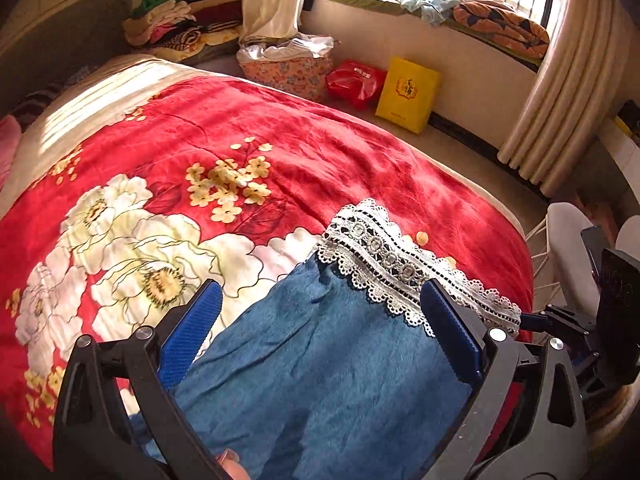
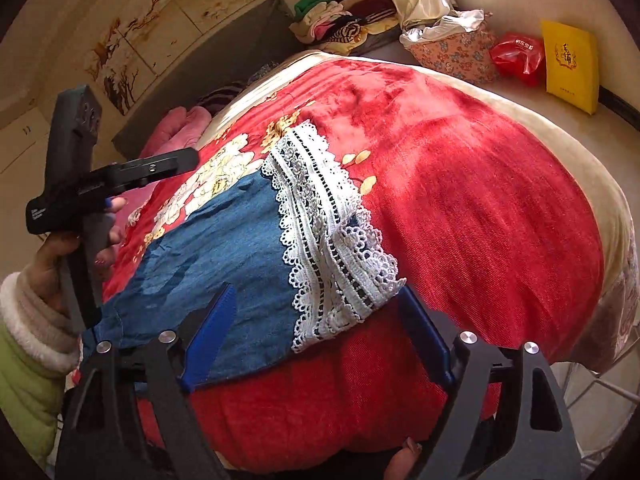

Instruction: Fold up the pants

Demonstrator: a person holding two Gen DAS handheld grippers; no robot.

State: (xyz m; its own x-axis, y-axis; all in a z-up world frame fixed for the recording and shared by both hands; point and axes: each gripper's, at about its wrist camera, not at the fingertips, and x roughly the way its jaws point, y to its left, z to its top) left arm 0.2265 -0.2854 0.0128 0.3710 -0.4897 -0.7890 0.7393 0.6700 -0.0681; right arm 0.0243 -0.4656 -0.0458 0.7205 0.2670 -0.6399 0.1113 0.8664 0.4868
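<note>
Blue denim pants [image 1: 328, 368] with a white lace hem [image 1: 400, 264] lie flat on a red floral blanket [image 1: 248, 120]. My left gripper [image 1: 320, 312] is open above the pants, one blue pad at each side of the cloth. In the right wrist view the pants [image 2: 224, 248] lie folded, with the lace hem [image 2: 328, 240] at their right. My right gripper [image 2: 316, 320] is open over the near edge of the pants and the hem. The left gripper's body [image 2: 80, 184] shows at the left, held by a hand.
The bed's edge curves to the right [image 1: 500, 208]. On the floor beyond stand a yellow bag [image 1: 406, 94], a red bag [image 1: 356, 82] and a floral basket [image 1: 288, 68]. Piled clothes [image 1: 176, 24] lie at the back. A white rack [image 1: 568, 248] stands at the right.
</note>
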